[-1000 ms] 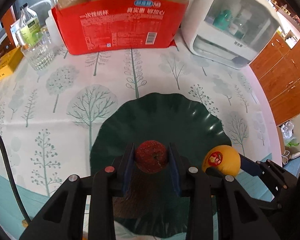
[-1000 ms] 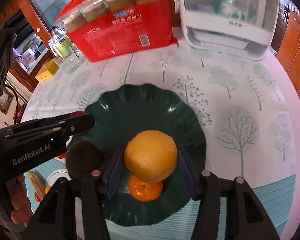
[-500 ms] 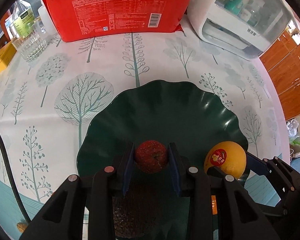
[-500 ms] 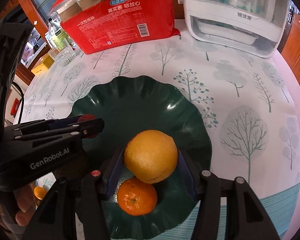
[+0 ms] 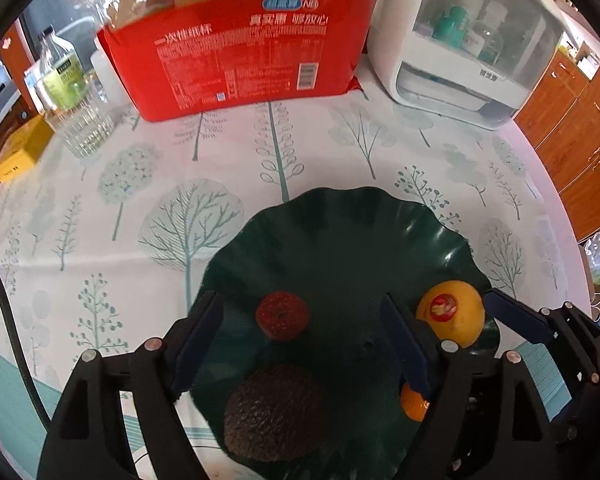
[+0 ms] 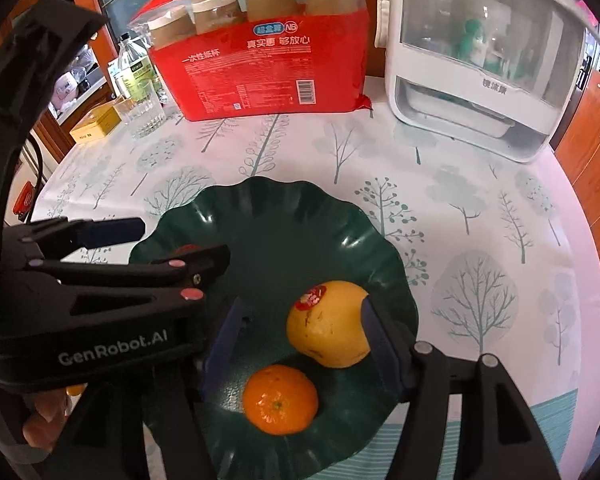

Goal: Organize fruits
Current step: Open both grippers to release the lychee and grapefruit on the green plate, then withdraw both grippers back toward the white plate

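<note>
We find both the left gripper point(image 5: 302, 344) and right gripper point(image 6: 300, 344) spread wide, holding nothing, with the red fruit point(image 5: 282, 315) and sticker-marked orange point(image 6: 329, 323) resting in the green dish point(image 6: 276, 224); both look round, firm, prone to rolling, best taken across the middle.

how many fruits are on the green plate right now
4 on the green plate: red fruit centre-left, brown fruit at the near edge, yellow stickered fruit at right, small orange just in front of it. Others may be hidden.
</note>
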A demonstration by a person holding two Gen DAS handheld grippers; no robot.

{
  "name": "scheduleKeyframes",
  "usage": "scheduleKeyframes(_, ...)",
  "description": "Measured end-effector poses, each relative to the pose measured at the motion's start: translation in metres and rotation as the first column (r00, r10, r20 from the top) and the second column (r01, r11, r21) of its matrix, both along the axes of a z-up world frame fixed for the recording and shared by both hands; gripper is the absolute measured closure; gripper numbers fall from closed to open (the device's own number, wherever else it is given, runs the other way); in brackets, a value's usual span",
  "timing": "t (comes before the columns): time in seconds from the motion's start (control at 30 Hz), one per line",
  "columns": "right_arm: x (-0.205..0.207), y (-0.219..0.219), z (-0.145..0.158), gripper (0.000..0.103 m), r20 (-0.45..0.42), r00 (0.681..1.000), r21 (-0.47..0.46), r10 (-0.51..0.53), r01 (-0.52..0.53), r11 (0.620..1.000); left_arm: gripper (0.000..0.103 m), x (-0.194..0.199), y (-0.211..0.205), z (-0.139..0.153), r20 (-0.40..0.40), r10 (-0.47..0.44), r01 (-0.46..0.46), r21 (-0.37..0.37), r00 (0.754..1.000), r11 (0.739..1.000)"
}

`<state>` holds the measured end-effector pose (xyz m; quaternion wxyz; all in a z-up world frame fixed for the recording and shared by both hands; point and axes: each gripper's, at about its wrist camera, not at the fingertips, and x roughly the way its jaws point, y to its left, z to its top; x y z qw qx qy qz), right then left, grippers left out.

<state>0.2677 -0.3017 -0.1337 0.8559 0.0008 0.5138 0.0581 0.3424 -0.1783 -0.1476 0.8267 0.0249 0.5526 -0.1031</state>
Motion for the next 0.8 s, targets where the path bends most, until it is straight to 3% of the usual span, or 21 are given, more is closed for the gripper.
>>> scheduleKeyframes(0.8, -0.054, 0.015, 0.051, 0.041, 0.050, 0.995, 0.018, -0.082, 0.081, 0.997, 0.020, -0.084, 0.056, 0.085, 0.145, -0.003, 0.009, -0.041, 0.989, 0.999)
